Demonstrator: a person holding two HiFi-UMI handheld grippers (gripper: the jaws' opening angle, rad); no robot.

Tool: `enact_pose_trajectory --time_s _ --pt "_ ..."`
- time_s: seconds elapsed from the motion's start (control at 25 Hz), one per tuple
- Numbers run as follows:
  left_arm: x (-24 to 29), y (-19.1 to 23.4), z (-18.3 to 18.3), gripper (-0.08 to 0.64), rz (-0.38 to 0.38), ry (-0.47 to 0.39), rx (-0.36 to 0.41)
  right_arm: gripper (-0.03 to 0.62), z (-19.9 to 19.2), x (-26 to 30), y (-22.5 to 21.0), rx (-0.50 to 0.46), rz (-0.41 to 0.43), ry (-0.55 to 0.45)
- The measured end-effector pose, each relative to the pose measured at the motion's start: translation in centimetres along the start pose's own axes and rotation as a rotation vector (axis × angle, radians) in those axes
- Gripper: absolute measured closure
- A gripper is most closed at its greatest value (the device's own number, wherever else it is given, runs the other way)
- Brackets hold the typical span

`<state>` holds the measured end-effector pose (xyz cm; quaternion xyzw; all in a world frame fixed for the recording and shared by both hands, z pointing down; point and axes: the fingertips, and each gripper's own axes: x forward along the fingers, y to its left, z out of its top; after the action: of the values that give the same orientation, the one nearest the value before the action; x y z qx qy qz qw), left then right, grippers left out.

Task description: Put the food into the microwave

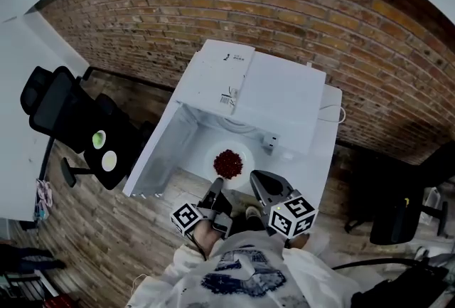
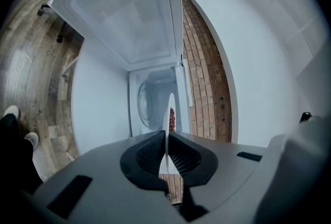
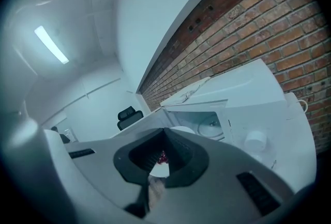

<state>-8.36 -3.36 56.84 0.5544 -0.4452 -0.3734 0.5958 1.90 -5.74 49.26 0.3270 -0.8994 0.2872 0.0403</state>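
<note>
I count one white microwave oven (image 1: 277,97), its one door (image 1: 160,154) swung wide to the left. My left gripper (image 1: 215,194) is clamped tight on the near rim of the single white round plate (image 1: 243,154), which carries one heap of red food (image 1: 228,163) at the mouth of the cavity. My right gripper (image 1: 254,177) has its tips together, gripping nothing, just beside the plate's right rim.

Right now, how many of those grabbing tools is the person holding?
2. The left tool is clamped on the near rim of the plate. The right tool sits at the plate's right edge. Both are in front of the open microwave.
</note>
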Motion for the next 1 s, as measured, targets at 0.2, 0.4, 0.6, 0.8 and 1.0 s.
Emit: enact_pose_trajectory --time_s 0.2,0.4,0.6,0.8,1.0 --pt "1.8 0.2 1.0 0.541 0.002 0.032 -0.003 0.578 0.2 0.9 -1.0 0.014 -0.037 -0.005" --pt "3.5 0.9 2.0 0.541 0.012 0.093 0.006 0.578 0.8 1.6 -1.8 0.018 -0.102 -0.027" --pt "5.4 2.1 3.3 0.541 0.014 0.163 0.023 0.578 1.1 2.5 -2.4 0.028 -0.173 -0.047" --pt "7.2 3.5 4.2 0.541 0.011 0.2 -0.003 0.578 1.1 3.1 -2.5 0.027 -0.225 -0.043" --pt "8.2 6.2 5.5 0.541 0.08 0.228 0.025 0.578 1.2 3.3 -2.3 0.03 -0.267 -0.043"
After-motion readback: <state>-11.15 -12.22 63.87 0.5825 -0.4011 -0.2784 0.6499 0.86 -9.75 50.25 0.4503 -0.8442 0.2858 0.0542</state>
